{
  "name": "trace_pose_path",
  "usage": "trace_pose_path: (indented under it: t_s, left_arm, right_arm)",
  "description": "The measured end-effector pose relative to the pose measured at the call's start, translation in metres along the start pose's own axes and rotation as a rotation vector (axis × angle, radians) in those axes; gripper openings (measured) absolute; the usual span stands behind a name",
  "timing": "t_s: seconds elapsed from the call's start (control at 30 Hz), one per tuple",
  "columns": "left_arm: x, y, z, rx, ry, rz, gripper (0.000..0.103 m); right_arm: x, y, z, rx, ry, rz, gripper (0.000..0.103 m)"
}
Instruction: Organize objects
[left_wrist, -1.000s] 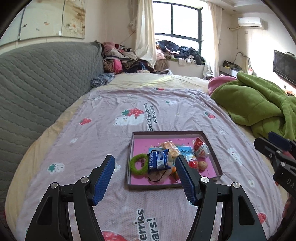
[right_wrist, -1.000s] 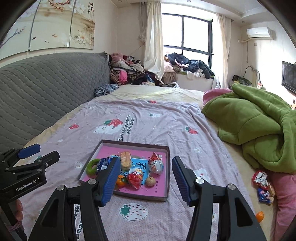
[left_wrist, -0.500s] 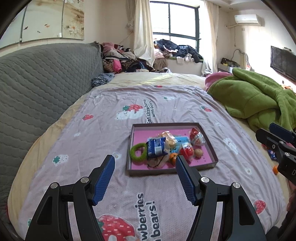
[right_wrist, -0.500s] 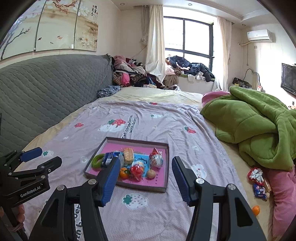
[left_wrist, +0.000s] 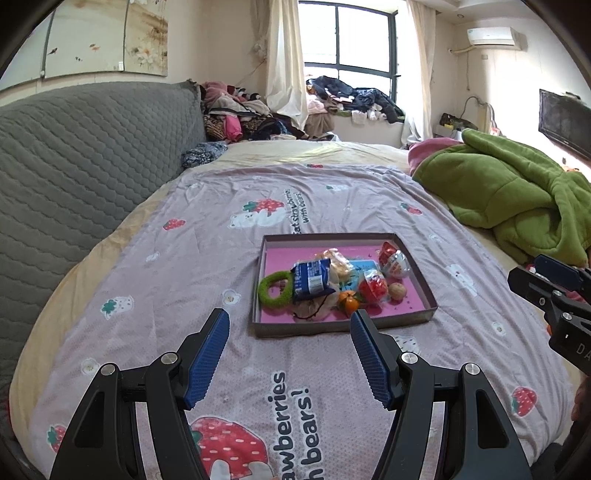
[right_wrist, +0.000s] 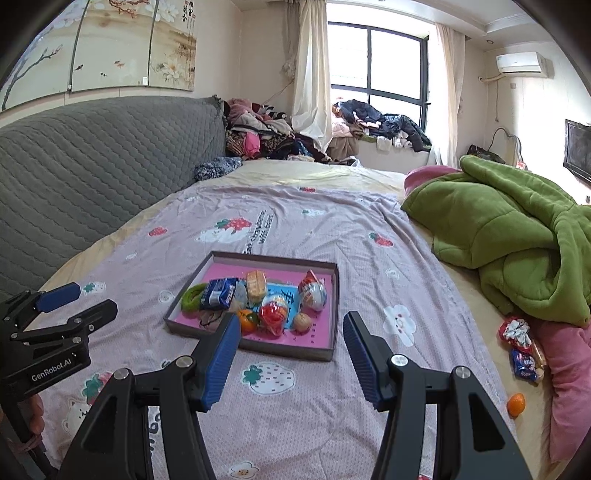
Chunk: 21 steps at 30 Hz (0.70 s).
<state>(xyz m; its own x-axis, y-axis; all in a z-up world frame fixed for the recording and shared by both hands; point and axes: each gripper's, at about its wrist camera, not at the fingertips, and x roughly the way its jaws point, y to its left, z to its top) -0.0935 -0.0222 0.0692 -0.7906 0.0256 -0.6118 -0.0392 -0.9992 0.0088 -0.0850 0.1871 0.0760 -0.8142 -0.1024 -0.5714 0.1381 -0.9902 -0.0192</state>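
Note:
A shallow box with a pink floor (left_wrist: 280, 254) (right_wrist: 328, 332) lies on the bed. It holds a green ring (left_wrist: 273, 290) (right_wrist: 190, 297), a blue snack bag (left_wrist: 312, 278) (right_wrist: 219, 293), a bread roll (right_wrist: 256, 284), an orange (left_wrist: 349, 301) (right_wrist: 246, 320), a red packet (left_wrist: 373, 286) (right_wrist: 274, 314), a clear egg-shaped capsule (left_wrist: 395, 260) (right_wrist: 312, 291) and a walnut (left_wrist: 397, 291) (right_wrist: 302, 322). My left gripper (left_wrist: 289, 345) is open and empty, short of the box's near edge. My right gripper (right_wrist: 291, 350) is open and empty, near the box's front edge.
The box lies on a lilac strawberry-print sheet (left_wrist: 221, 229). A green blanket (left_wrist: 509, 192) (right_wrist: 517, 236) is heaped at the right. Loose snack packets (right_wrist: 519, 350) and a small orange (right_wrist: 516, 403) lie by a pink pillow (right_wrist: 569, 376). A grey quilted headboard (left_wrist: 74, 155) runs along the left.
Both grippers have drawn back and up from the box, which now looks smaller and farther away. Both stay open and empty. The box's contents have not moved.

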Motion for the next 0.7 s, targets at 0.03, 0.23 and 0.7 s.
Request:
trace_pose_path:
  t_s: [0.03, 0.23, 0.7]
  left_arm:
    - [0.003, 0.0, -0.002, -0.001, 0.007, -0.001, 0.07]
    - [0.023, 0.002, -0.02, -0.006, 0.046, 0.01, 0.07]
    - [0.066, 0.01, -0.065, -0.006, 0.11, 0.013, 0.07]
  right_arm:
    - [0.002, 0.0, -0.002, -0.001, 0.006, 0.002, 0.058]
    - [0.018, -0.001, -0.02, 0.005, 0.033, -0.002, 0.058]
    - [0.055, 0.002, -0.067, 0.007, 0.077, -0.007, 0.058]
